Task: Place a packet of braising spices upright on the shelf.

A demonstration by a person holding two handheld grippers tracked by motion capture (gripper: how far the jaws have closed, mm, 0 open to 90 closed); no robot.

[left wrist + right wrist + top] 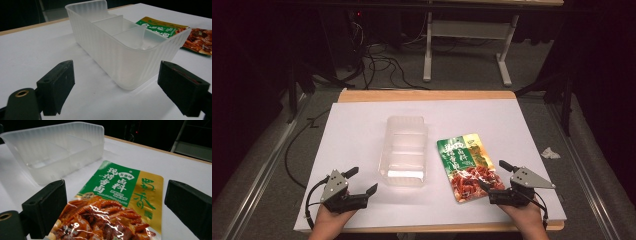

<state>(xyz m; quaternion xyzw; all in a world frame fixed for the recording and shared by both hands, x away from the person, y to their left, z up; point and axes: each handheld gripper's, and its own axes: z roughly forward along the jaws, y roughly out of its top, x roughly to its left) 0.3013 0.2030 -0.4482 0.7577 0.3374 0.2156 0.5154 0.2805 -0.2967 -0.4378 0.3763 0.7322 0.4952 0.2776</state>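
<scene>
Frosted clear plastic and a glossy green-and-gold foil pack are what lie in front of me on the white table (362, 125).

From the high view, the divided plastic box (406, 150) stands mid-table with its long axis running away from me. The seasoning pouch (467, 165) lies flat just beside it on the right, apart from it, its long axis also running away from me but tilted a little. My right gripper (492, 175) sits at the pouch's near right corner, one jaw tip over the pouch's near edge, so my right hand is plainly the nearer one for the pouch. My left gripper (362, 181) rests near the front edge, off the box's near left corner and clear of it. Both hands lie low on the table, pointing forward and slightly inward.

In the left gripper view, my jaws stand wide apart with nothing between them; the box's (125, 55) near end is straight ahead, its two partitions visible inside, with the pouch (175, 32) beyond it.

In the right gripper view, my jaws are spread wide and grip nothing; the pouch (117, 202) lies between and beyond them, its printed end pointing away, and the box (57, 150) sits up to the left. I judge the pouch is to be picked up by its near edge.
</scene>
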